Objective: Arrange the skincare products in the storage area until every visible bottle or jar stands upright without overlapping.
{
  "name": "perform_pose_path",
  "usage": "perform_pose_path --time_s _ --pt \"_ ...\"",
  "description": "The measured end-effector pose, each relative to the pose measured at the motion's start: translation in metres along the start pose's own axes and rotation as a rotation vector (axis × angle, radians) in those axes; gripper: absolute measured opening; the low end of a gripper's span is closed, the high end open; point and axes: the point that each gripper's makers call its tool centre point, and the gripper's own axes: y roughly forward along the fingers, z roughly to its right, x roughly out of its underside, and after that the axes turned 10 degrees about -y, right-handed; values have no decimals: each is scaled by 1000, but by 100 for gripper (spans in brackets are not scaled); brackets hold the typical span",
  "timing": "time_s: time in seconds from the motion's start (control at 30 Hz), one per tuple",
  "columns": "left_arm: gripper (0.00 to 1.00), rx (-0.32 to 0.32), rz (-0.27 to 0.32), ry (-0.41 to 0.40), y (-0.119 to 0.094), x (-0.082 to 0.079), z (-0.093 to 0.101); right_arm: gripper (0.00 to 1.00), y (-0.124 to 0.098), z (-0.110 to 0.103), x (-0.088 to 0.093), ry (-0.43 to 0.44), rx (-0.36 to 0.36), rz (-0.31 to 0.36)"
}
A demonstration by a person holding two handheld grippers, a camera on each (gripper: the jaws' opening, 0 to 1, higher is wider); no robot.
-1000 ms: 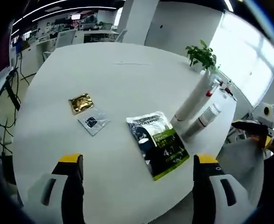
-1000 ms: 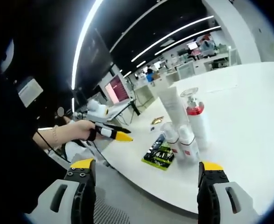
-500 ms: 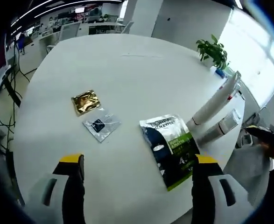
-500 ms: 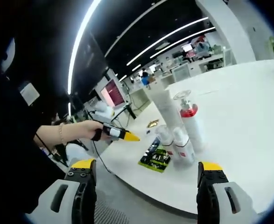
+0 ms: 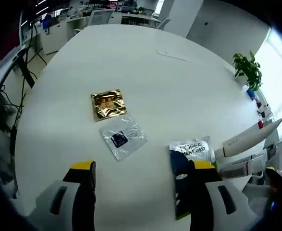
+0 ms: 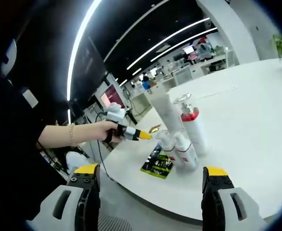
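The left gripper (image 5: 141, 175) view shows two sachets, gold (image 5: 108, 103) and clear (image 5: 123, 137); the right gripper (image 6: 149, 175) view four upright containers (image 6: 179, 129). Both grippers gape empty.

Each gripper has two pale grey jaws with black inner faces, oval slots and yellow tips: the left gripper (image 5: 141, 178) and the right gripper (image 6: 150, 180). In the right gripper view, the person's hand (image 6: 104, 131) wears a thin bracelet (image 6: 73, 135), with a black sleeve (image 6: 16, 159) nearer.
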Motion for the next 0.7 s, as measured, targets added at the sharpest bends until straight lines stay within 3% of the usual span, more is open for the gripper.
perform_pose_path --time_s 0.1,0.27,0.47,0.7 --pt "72 -44 66 -46 4 -9 -3 91 0 1 -1 6 1 5" --pt "73 -132 90 -48 15 -14 -10 90 -1 4 -1 12 13 13" --pt "67 -167 120 -104 18 -12 -7 89 -2 7 0 25 15 10" --pt "67 -204 130 -144 28 -14 -13 88 -1 7 -1 33 18 11"
